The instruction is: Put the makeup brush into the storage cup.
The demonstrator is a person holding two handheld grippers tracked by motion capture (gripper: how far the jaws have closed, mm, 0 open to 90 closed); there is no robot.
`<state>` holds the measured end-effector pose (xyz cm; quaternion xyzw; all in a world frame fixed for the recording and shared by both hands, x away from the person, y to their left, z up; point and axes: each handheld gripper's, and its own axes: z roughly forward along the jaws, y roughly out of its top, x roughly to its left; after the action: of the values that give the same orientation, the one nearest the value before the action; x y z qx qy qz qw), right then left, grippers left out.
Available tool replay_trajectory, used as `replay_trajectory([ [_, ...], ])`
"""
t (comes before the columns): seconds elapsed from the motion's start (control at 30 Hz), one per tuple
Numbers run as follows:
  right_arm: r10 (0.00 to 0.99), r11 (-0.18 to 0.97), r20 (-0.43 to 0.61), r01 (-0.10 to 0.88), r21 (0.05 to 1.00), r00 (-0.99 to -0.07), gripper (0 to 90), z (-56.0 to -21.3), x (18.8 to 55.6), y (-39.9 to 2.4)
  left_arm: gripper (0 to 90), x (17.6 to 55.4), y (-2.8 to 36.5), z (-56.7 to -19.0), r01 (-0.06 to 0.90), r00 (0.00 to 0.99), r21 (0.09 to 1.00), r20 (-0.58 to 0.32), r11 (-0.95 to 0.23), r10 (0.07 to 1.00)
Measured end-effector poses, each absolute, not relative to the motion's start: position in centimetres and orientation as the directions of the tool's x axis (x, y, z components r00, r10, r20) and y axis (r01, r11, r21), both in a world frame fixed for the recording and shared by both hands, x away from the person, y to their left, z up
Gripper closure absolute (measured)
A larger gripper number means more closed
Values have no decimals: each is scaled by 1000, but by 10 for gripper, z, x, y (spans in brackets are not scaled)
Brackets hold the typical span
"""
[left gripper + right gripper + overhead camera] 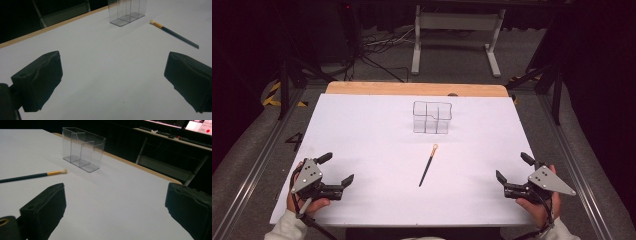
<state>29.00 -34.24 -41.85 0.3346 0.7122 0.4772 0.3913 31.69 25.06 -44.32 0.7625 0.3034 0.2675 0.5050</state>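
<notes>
both grippers sit low, left gripper (340, 170) at 8 o'clock, right gripper (512, 168) at 4, jaws apart, nothing held. we judge nothing's done yet: brush (428, 165) lies mid surface (362, 130), clear organizer (432, 117) at 12, empty.

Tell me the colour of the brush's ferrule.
Gold, on the brush, between dark handle and pale tip; clearest in the right gripper view.

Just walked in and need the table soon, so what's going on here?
A person holds a gripper in each hand at the near edge of the white table. The left gripper and right gripper are both open and empty. A brush lies untouched mid-table, tip toward a clear divided organizer standing empty behind it.
</notes>
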Motion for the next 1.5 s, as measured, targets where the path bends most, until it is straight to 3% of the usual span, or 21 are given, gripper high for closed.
replay_trajectory([
  [1.5, 832, 362, -245, 153, 920, -498, 45, -423, 298, -331, 42, 315, 248, -448, 223, 688, 907, 112, -356, 717],
])
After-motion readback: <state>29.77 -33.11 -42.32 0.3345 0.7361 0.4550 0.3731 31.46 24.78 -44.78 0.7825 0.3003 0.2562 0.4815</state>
